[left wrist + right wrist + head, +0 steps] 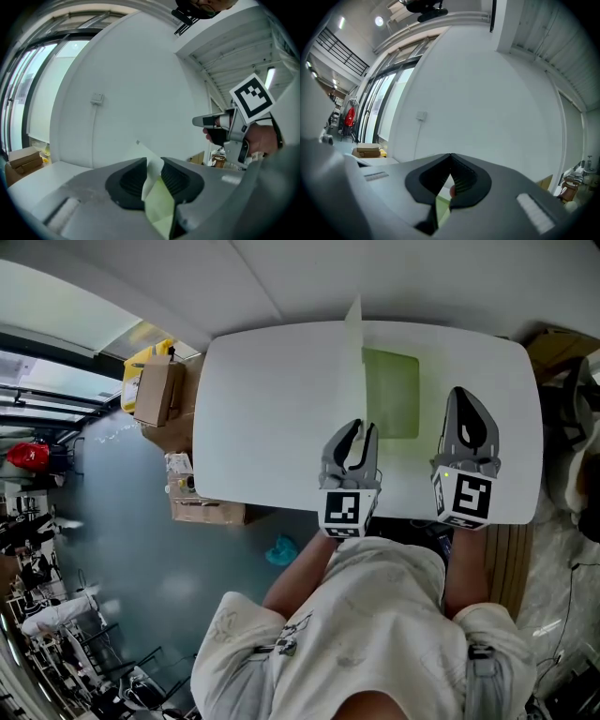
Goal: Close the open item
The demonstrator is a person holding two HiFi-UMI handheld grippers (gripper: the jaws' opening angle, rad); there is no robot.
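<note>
A thin pale-green folder [390,390] lies open on the white table [262,409]. One cover lies flat, and the other cover [354,343] stands upright on its edge. My left gripper [350,439] sits at the near end of that upright cover. In the left gripper view the cover [157,201] passes between the jaws of the left gripper [154,164], which stand a little apart and do not squeeze it. My right gripper [465,409] rests to the right of the flat cover, over the table's near right part. Its tips [451,158] meet.
Cardboard boxes [159,390] stand on the floor left of the table, another [208,512] near its front-left corner. A teal scrap [281,549] lies on the floor. The table's near edge runs just behind both grippers. My right gripper [225,126] shows in the left gripper view.
</note>
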